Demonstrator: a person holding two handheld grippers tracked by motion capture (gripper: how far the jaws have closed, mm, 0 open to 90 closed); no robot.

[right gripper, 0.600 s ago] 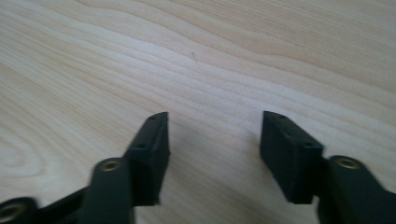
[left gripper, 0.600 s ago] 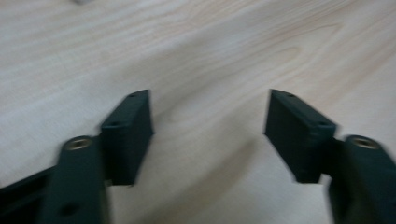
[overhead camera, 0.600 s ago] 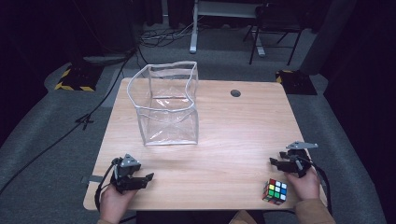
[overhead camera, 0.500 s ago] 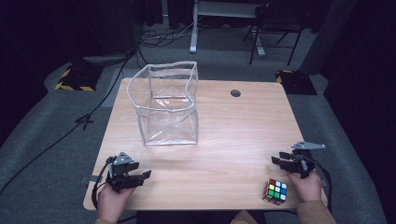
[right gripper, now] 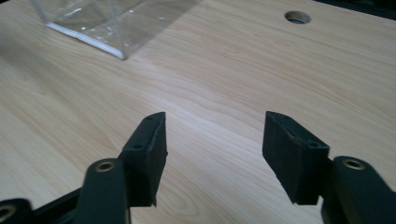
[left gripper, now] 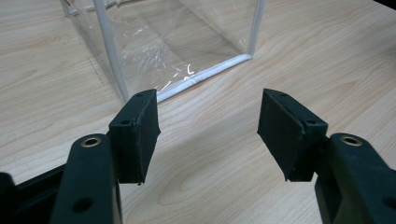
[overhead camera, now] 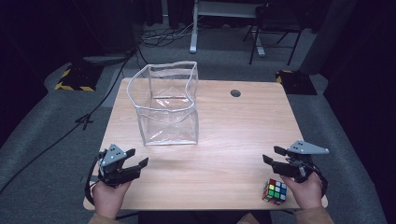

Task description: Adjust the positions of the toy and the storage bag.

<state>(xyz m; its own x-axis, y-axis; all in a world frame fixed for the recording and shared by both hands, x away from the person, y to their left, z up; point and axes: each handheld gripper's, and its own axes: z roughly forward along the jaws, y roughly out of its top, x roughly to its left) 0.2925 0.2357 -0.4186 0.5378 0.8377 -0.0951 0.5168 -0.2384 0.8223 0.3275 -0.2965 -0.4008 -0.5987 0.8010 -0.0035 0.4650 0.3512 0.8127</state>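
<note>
A clear plastic box (overhead camera: 168, 105) with white edges stands open-topped at the table's middle left, and nothing shows inside it. A multicoloured puzzle cube (overhead camera: 275, 191) lies near the front right edge, just left of the person's right hand. My left gripper (overhead camera: 137, 157) hovers at the front left, pointing at the box, open with nothing between its pads. In the left gripper view the gripper (left gripper: 210, 135) faces the box's near corner (left gripper: 187, 60). My right gripper (overhead camera: 273, 155) sits beyond the cube, open and empty. In the right gripper view the gripper (right gripper: 212, 149) looks over bare wood.
The wooden table (overhead camera: 233, 126) has a round cable hole (overhead camera: 235, 93) at the back right, which also appears as the hole (right gripper: 297, 17) in the right gripper view. Behind the table stand a desk frame and a chair (overhead camera: 275, 28). Cables (overhead camera: 93, 112) trail over the grey floor at left.
Both hands have drifted slightly outward, the left one to the left and the right one to the right. The cube and the box have not moved.
</note>
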